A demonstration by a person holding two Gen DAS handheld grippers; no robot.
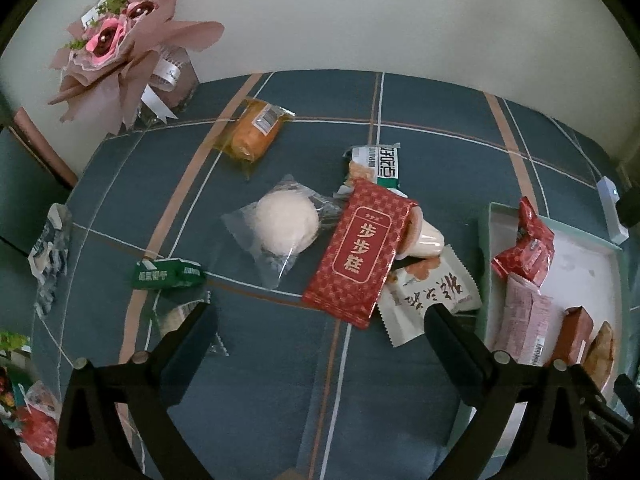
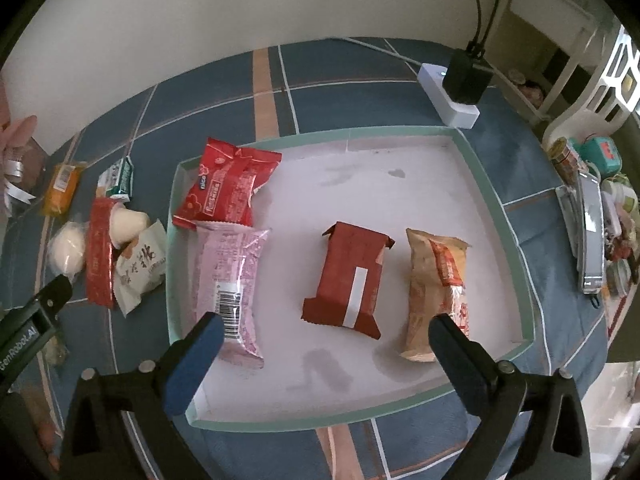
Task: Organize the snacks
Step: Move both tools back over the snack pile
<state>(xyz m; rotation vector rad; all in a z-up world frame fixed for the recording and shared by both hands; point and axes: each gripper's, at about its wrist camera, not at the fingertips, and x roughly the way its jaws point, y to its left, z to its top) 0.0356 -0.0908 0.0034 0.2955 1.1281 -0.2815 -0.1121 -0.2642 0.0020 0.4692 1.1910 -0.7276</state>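
My left gripper (image 1: pixel 318 312) is open and empty above the blue checked tablecloth, just short of a red patterned snack pack (image 1: pixel 358 254). Around that pack lie a round white bun in clear wrap (image 1: pixel 286 224), a white pack with dark writing (image 1: pixel 430 294), a green-and-white bar (image 1: pixel 378 164), an orange cake pack (image 1: pixel 256 130) and a small green pack (image 1: pixel 168 274). My right gripper (image 2: pixel 326 326) is open and empty over the white tray (image 2: pixel 360 184). The tray holds a red pack (image 2: pixel 228 192), a pink pack (image 2: pixel 232 280), a dark red pack (image 2: pixel 350 280) and a tan pack (image 2: pixel 438 284).
A pink bouquet (image 1: pixel 116 48) stands at the table's back left. A white power strip with a black plug (image 2: pixel 456 88) lies behind the tray. Clutter of small items (image 2: pixel 592 216) lines the right edge. Crumpled wrappers (image 1: pixel 50 256) lie at the left edge.
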